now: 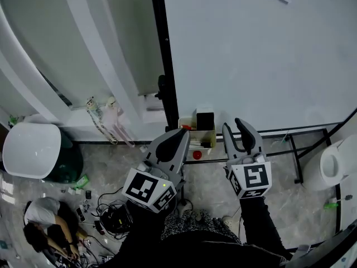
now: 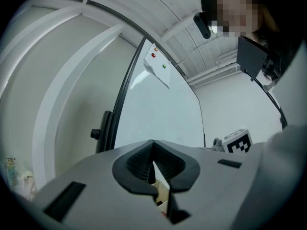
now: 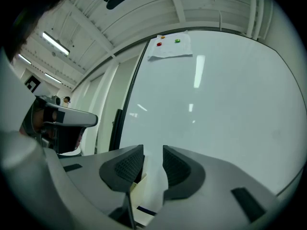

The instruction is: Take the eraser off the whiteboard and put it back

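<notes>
Sleeves: the person's dark sleeves point(image 1: 257, 228) are filling the bottom of the head view, and each arm is carrying one gripper toward the whiteboard point(image 1: 251, 60).
Left gripper: the left gripper point(image 1: 181, 135) is pointing at the lower left corner of the board. Its jaws are lying together, tip on tip, and nothing is sitting between them.
Right gripper: the right gripper point(image 1: 234, 128) is standing partly open. A clear gap is showing between its pads, and only the white board and a cream box point(image 1: 196, 139) beyond are appearing through that gap. It is gripping nothing.
Eraser: the small block with a black body and a pale top, which I am taking for the eraser point(image 1: 205, 120), is sitting at the bottom left corner of the board, just above the cream box. Whether it is sticking to the board or resting on the box, I cannot tell.
Eraser and grippers: in the head view it is lying between the two grippers, just beyond the left tips and just beside the right gripper, on that gripper's left side. As far as I am seeing, it is touching neither.
Handling: I am expecting it to be light and stiff in the body, with one soft felt face. A magnet may be holding it, so a small pull may be needed.
Where to hold: I am judging the two hard side walls to be the best place, with the pads across the narrow width and not on the felt.
Nearby: a red round thing point(image 1: 196, 154) is showing just below the box in the head view.
</notes>
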`<act>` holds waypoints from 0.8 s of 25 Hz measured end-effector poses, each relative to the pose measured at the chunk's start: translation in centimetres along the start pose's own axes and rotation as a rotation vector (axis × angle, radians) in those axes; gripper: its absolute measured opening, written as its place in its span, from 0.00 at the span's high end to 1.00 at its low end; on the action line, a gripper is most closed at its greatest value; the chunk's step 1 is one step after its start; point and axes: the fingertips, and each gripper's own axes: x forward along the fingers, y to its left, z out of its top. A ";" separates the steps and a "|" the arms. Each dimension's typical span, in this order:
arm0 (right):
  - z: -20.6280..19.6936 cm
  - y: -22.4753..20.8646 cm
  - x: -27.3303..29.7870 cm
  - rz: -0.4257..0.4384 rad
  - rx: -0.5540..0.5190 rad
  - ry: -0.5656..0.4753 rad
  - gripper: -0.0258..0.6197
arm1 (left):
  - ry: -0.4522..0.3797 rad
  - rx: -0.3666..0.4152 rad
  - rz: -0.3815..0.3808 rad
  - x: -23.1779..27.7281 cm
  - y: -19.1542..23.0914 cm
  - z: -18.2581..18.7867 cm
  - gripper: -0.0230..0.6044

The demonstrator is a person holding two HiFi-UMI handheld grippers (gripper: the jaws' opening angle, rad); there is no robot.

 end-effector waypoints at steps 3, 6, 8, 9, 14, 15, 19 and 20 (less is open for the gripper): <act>0.9 -0.3 -0.7 0.001 -0.004 -0.024 0.81 | -0.007 0.003 0.002 0.3 -0.7 0.3 0.95; 1.6 -0.6 -1.3 0.003 0.007 -0.042 0.87 | -0.009 0.007 0.005 0.5 -1.3 0.5 0.95; 2.0 -0.8 -1.7 0.008 0.027 -0.051 0.87 | -0.010 0.010 0.006 0.6 -1.8 0.7 0.95; 2.1 -1.0 -1.9 0.009 0.029 -0.054 0.88 | -0.013 0.012 0.007 0.7 -2.0 0.9 0.95; 2.5 -1.2 -2.6 0.010 0.003 -0.057 0.94 | -0.026 0.017 0.006 0.9 -2.8 1.2 0.95; 2.5 -1.1 -2.7 0.012 -0.001 -0.057 0.94 | -0.027 0.017 0.004 0.9 -2.9 1.2 0.95; 3.0 -1.1 -3.3 0.020 0.001 -0.061 0.94 | -0.028 0.018 0.001 1.0 -3.5 1.4 0.95; 3.1 -1.1 -3.5 0.019 0.002 -0.063 0.95 | -0.028 0.018 -0.001 1.1 -3.7 1.4 0.95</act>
